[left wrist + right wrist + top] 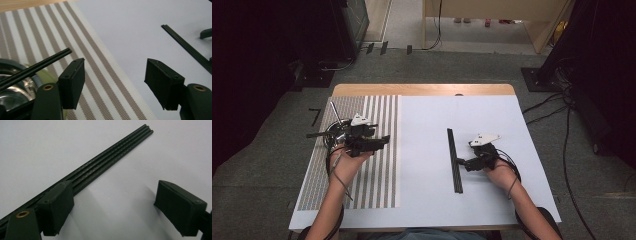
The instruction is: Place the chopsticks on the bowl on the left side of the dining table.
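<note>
both jaws wide open; right gripper (460, 162) beside black rods (454, 160), left gripper (384, 141) over striped mat (379, 165)

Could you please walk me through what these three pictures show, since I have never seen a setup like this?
A person sits at a table with a hand-held two-jaw gripper in each hand. The high view looks down from above; the other two views come from cameras riding on the grippers.

The left gripper hovers open over a striped mat, beside a metal bowl with black sticks across it. The right gripper is open beside a bundle of black rods lying on the white sheet. Neither holds anything.
</note>
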